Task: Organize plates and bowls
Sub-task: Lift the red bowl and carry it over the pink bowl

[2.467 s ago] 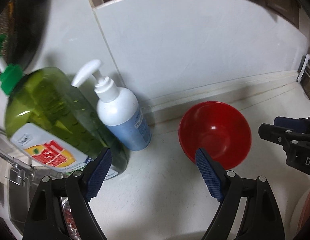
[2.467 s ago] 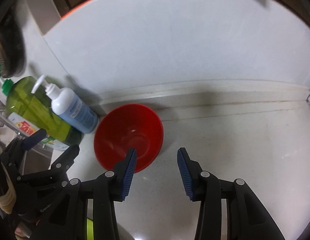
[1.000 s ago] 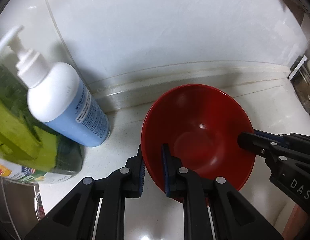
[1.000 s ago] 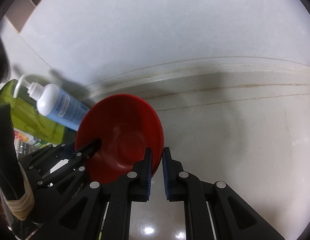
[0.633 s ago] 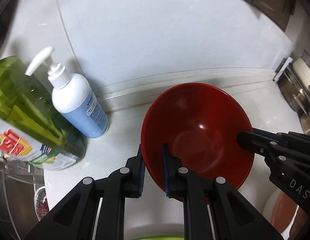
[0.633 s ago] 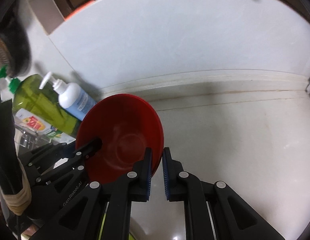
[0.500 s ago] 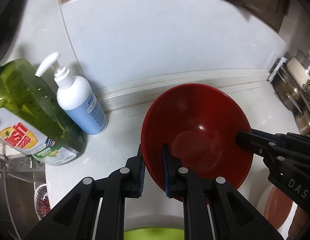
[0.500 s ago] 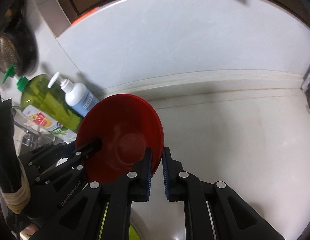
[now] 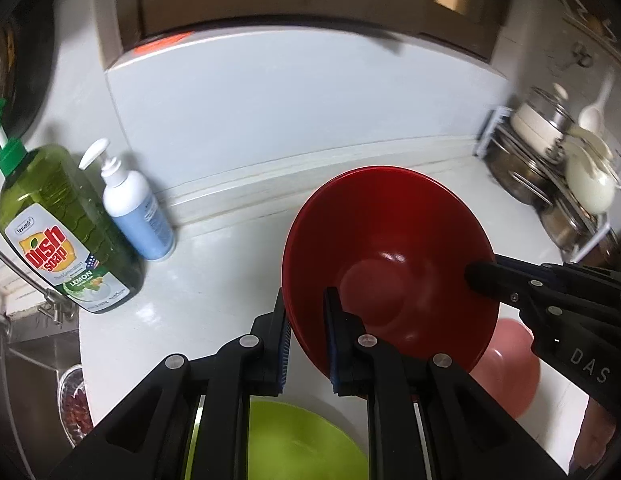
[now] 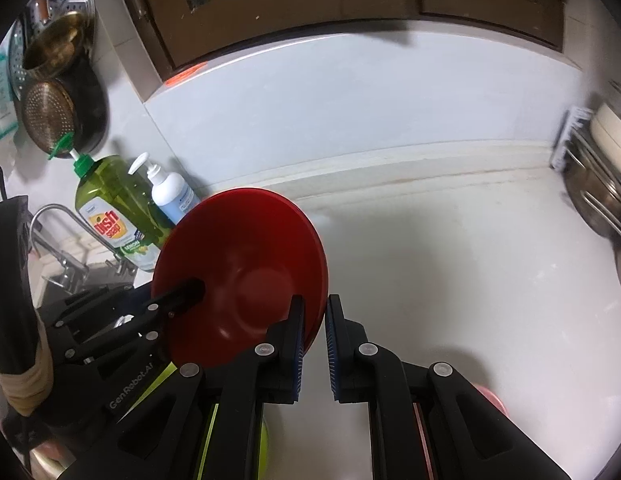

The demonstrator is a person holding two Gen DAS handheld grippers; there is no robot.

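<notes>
Left wrist view: the red bowl (image 9: 390, 264) is now lifted off the table (image 9: 214, 280), clamped at opposite rims by the left hand-held gripper (image 9: 306, 340) and right hand-held gripper (image 10: 312, 338), probably for stacking.

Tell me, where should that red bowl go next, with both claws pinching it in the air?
Probably down, toward the dishes below. The left gripper and right gripper each clamp the red bowl by its rim, clear of the counter. A green dish and a pink bowl sit beneath, so lowering it onto one looks like the natural step.
</notes>
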